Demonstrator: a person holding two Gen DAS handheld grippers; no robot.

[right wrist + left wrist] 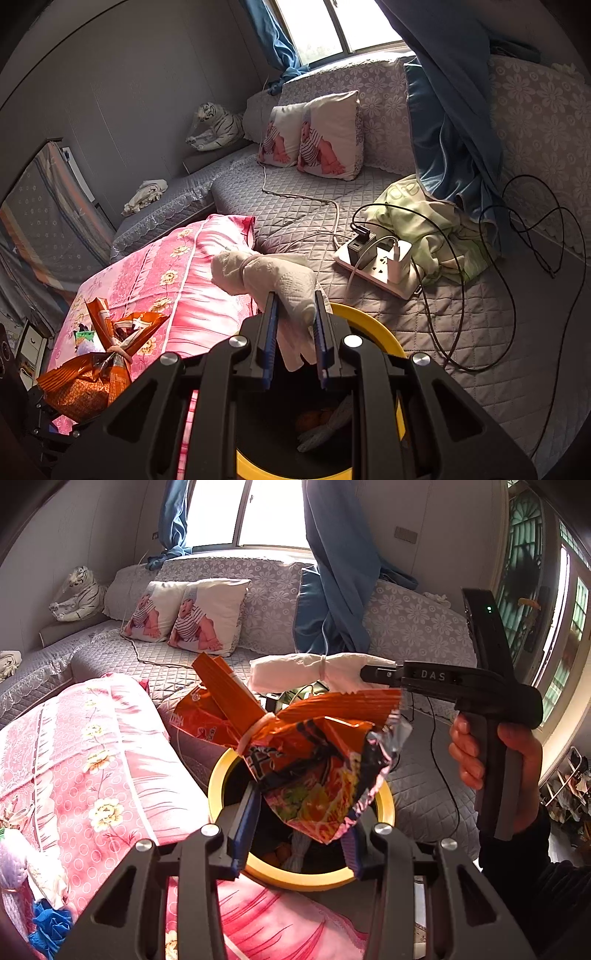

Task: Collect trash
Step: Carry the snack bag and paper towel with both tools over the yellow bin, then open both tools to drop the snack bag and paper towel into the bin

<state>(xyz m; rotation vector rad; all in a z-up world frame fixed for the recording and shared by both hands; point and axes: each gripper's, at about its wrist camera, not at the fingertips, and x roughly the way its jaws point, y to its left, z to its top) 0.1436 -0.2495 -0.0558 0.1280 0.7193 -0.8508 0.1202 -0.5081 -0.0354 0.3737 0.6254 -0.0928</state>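
Observation:
A yellow-rimmed black bin (221, 779) stands on the bed, with trash inside. My left gripper (295, 823) is shut on an orange snack wrapper (310, 760) tied with a rubber band, held over the bin's mouth. My right gripper (295, 332) is shut on a white rolled tissue bundle (273, 277) above the bin's rim (373, 325). In the left wrist view the right gripper (364, 674) holds the tissue bundle (310, 670) just behind the wrapper. The wrapper also shows in the right wrist view (99, 373) at lower left.
A pink floral quilt (85, 760) lies left of the bin. A power strip with chargers (376, 258) and black cables (517, 258) lie on the grey bedspread to the right, by a green cloth (424, 221). Blue crumpled trash (50, 926) sits at lower left.

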